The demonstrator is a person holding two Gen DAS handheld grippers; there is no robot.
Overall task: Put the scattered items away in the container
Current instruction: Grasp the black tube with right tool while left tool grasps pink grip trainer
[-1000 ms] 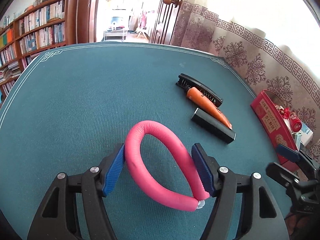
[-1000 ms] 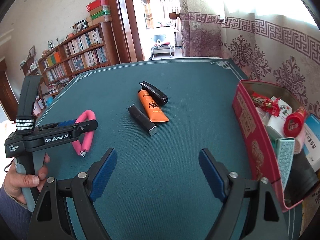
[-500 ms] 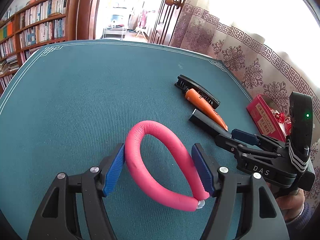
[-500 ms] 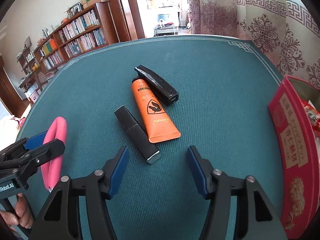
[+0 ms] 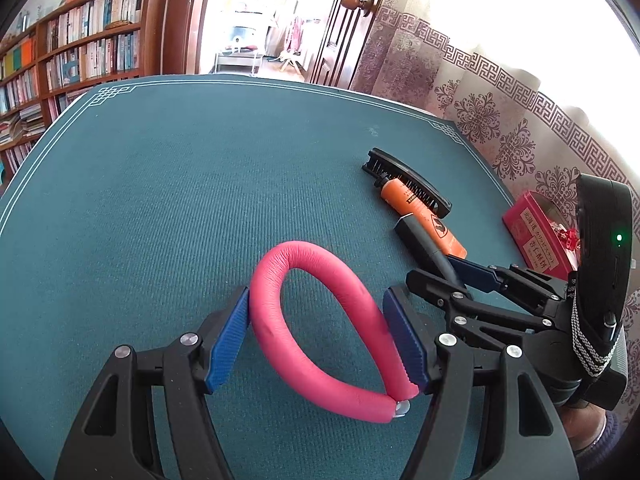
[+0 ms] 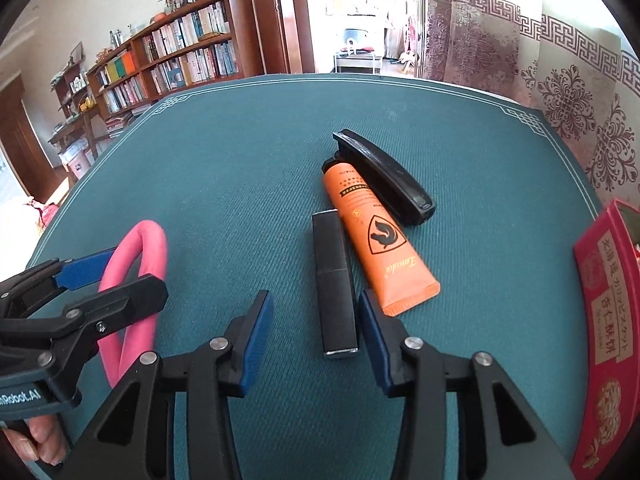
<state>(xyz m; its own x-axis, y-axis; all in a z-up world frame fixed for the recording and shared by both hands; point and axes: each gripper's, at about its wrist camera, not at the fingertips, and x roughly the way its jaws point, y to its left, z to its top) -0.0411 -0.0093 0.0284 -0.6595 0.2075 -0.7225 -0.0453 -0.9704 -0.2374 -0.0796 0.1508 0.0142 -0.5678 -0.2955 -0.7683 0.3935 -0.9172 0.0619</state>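
Note:
A pink foam loop (image 5: 320, 368) sits between the blue pads of my left gripper (image 5: 316, 300), which press on both its sides. The same pink loop (image 6: 148, 248) and left gripper (image 6: 132, 276) show at the left of the right wrist view. A black bar-shaped case (image 6: 334, 280) lies on the green table (image 6: 240, 160) between the jaws of my right gripper (image 6: 314, 300). Those jaws are closing: the right pad is almost against the case and the left pad still stands off. An orange tube (image 6: 372, 236) and a black brush (image 6: 384, 176) lie just beyond.
A red box (image 6: 608, 320) holding several packets stands at the table's right edge; it is also seen as the red box (image 5: 532, 236) behind the right gripper (image 5: 440, 276). Bookshelves and a doorway are beyond the far edge. A hand grips each handle.
My right gripper has moved left from beside the red box to the black case, and its jaws have narrowed around it. The left gripper and pink loop have stayed put.

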